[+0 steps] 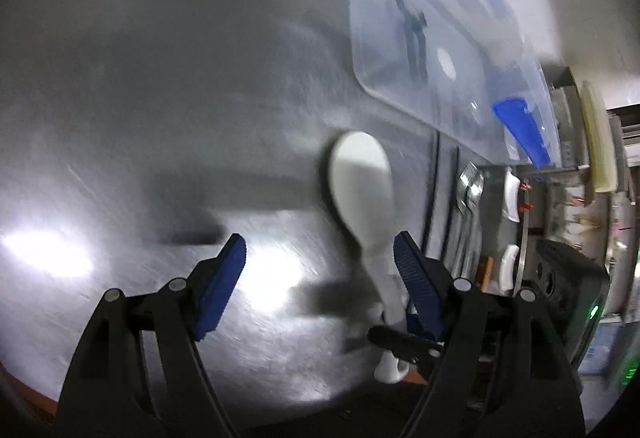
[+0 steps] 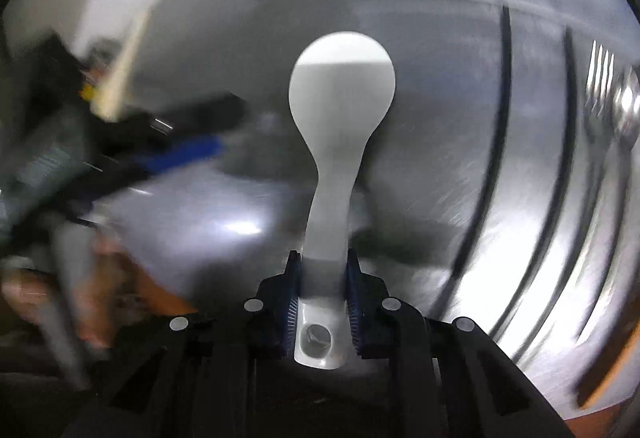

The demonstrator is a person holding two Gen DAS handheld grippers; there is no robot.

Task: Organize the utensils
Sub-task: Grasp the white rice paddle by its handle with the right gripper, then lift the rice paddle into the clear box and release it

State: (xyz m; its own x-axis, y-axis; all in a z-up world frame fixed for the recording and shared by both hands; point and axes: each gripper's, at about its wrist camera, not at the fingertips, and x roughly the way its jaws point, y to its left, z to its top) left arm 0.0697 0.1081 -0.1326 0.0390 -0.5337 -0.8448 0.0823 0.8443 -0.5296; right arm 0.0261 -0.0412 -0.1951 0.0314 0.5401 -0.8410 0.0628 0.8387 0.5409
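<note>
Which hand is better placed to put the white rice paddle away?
Right. The right gripper is shut on the white rice paddle by its handle; the left gripper is open and holds nothing.

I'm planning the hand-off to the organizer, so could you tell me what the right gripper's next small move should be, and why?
Probably carry the white rice paddle toward the utensils lying on the metal surface to its right. The right gripper is clamped on the paddle's handle, and the left gripper is open, gripping nothing.
</note>
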